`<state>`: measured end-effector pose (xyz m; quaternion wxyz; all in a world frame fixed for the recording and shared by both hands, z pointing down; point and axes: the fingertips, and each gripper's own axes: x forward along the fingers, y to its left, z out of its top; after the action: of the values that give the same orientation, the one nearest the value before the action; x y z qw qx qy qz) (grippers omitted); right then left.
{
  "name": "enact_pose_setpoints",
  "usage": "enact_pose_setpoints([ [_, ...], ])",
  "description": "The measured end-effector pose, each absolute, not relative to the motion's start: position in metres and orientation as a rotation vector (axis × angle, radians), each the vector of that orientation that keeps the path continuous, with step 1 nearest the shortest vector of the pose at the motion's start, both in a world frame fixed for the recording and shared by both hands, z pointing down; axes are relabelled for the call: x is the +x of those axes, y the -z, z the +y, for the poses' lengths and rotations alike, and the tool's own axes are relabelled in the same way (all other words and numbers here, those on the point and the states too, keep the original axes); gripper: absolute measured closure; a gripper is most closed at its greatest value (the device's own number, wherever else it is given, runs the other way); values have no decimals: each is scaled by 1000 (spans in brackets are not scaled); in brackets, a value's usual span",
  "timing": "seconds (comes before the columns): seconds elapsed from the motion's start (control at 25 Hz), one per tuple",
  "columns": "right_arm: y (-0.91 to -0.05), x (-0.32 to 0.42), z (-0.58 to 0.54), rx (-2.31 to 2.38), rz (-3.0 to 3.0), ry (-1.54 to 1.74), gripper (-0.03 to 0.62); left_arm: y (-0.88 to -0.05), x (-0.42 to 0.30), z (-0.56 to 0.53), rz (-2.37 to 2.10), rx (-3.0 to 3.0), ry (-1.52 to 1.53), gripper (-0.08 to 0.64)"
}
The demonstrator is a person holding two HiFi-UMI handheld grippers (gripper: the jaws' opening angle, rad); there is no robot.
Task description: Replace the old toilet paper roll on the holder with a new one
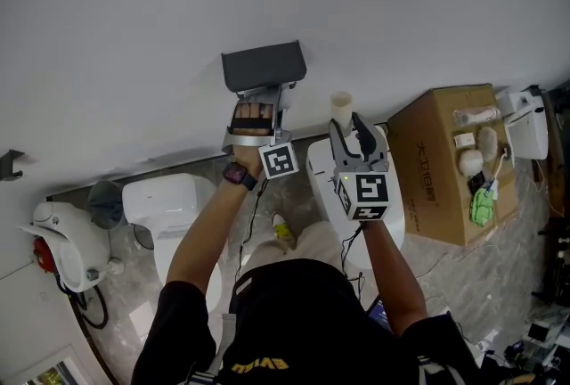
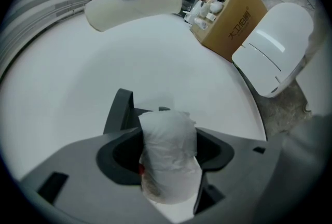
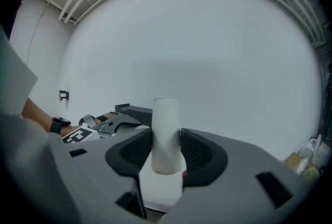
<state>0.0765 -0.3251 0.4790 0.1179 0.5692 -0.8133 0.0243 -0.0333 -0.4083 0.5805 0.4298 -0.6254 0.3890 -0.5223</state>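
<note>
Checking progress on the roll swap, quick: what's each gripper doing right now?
Left gripper: closed on a white toilet paper roll.
Right gripper: closed on a bare empty tube.

The holder is dark grey against a pale grey-white wall. The left gripper and the right gripper are grey, darker inside, each with a cube of black-and-white square markers. The new roll is white, the empty tube off-white. The cardboard box is brown, the floor marbled grey.
</note>
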Motion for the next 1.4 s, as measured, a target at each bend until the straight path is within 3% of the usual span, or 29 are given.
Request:
enact_pose_setpoints([
  [0.88, -456, 54, -336, 1656, -2454, -69, 419, -546, -72, -374, 1329, -1823, 1200, 245],
  [1.4, -424, 56, -314, 1613, -2508, 22, 420, -461, -166, -293, 1858, -2210, 719, 256],
])
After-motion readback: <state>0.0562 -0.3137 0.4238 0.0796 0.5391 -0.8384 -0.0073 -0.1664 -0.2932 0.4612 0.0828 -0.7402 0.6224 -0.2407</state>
